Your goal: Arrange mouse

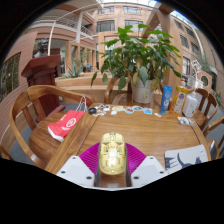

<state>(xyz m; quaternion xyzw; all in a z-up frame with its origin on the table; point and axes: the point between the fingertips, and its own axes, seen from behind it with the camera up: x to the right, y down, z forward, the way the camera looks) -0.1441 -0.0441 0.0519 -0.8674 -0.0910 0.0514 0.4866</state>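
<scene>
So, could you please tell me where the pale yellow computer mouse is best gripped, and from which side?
Grip the pale yellow computer mouse across its long flanks, near mid-body, coming from its rear end. It lies lengthwise between the tongs, pointing away over the wooden table, so the pink pads already face its narrow sides.

Soft, even daylight, the wooden table (140, 130) evenly lit with faint shadows, strong fisheye bending of the buildings (110, 20) towards the edges, the potted plant (135, 55) rendered slightly soft

Bare table (118, 125) ahead; plant (140, 62) beyond.
</scene>
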